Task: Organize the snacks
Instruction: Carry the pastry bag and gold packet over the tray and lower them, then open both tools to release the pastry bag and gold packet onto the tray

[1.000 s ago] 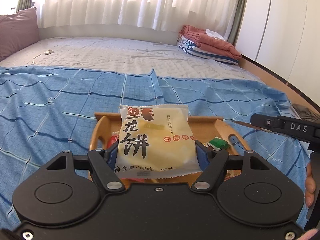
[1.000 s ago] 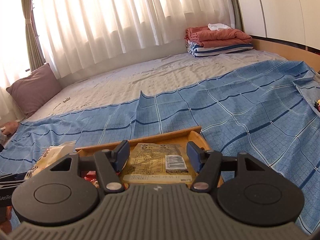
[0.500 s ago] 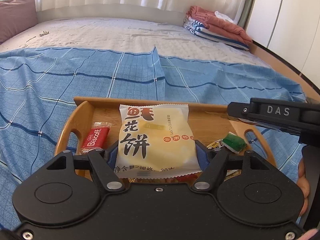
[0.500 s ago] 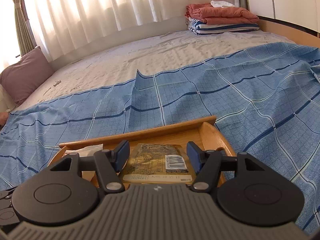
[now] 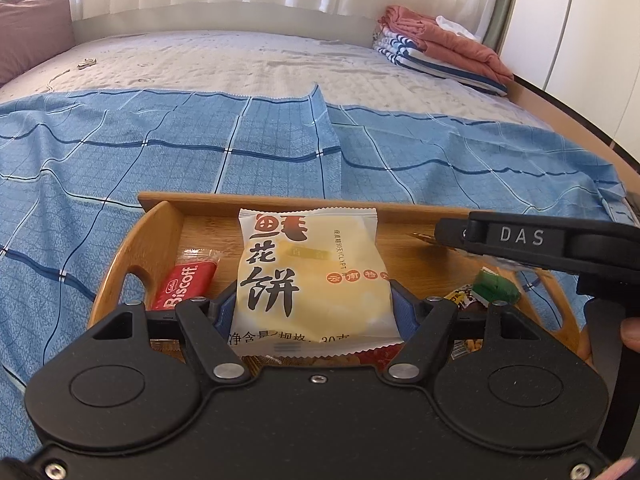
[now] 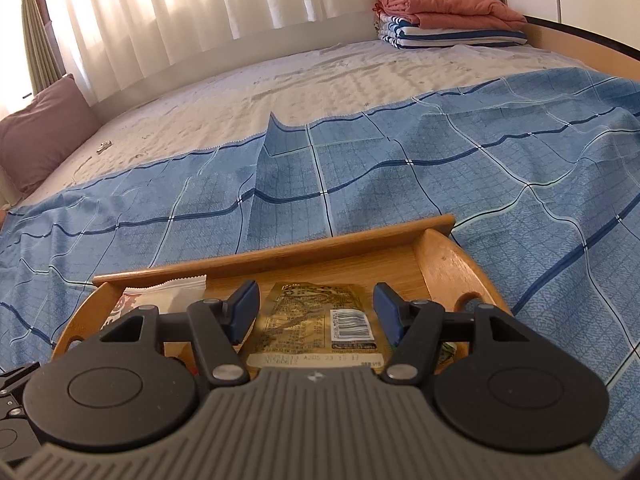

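A wooden tray (image 5: 280, 202) with cut-out handles lies on the blue checked sheet (image 5: 160, 140). My left gripper (image 5: 312, 308) is shut on a pale yellow pastry packet (image 5: 312, 272) with black characters and holds it over the tray's middle. A red Biscoff packet (image 5: 186, 286) lies in the tray to its left, and a green-wrapped sweet (image 5: 494, 286) to its right. My right gripper (image 6: 316, 312) is shut on a gold packet (image 6: 316, 324) with a barcode, just above the tray (image 6: 280, 256) near its right end. The pastry packet's white edge (image 6: 168, 292) shows at left.
Folded orange and striped blankets (image 5: 440, 52) lie at the bed's far right by white wardrobe doors. A mauve pillow (image 5: 32, 28) leans at the far left under the curtains. A small object with a cord (image 5: 84, 64) lies on the bare mattress. A hand (image 5: 630, 332) shows at right.
Both grippers have come forward and down over the tray, each still holding its packet. The tray looks larger and its floor with the Biscoff packet has come into sight.
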### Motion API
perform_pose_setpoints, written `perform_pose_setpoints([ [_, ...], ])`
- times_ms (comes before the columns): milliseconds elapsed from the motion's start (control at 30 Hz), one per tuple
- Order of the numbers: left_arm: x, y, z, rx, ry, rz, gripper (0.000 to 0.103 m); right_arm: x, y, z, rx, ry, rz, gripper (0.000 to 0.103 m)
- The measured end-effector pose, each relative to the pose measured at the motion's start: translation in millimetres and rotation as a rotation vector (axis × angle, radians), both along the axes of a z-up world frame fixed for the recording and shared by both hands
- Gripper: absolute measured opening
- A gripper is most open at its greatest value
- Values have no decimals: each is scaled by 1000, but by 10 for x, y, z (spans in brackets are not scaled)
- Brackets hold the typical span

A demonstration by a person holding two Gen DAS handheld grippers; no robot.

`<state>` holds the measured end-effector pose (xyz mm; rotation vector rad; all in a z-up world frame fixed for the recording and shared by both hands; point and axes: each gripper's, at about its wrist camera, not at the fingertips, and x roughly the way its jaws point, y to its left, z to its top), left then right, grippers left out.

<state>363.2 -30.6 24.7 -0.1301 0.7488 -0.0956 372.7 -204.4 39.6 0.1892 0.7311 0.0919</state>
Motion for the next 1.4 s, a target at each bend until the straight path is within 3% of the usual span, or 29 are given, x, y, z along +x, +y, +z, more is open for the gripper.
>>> perform_pose_setpoints([
  [767,79,-13,-46,5,-11,-18,73,166,-33,-205,64,89,-7,65],
  [867,79,-8,-41,1,-8,-19,73,143,-94,-214,126,71,-13,78],
  [967,59,-3,-26,3,-16,-17,82,58,-127,-155,159,18,-9,92],
  [1067,11,-5,14,16,-40,-9,93,20,-116,-85,122,14,-5,92],
  [1233,-104,9,127,3,-60,-26,97,-106,-156,36,86,-14,-20,96],
  [1400,-271,-3,274,42,-81,-37,101,-300,-204,180,73,-49,-29,102],
])
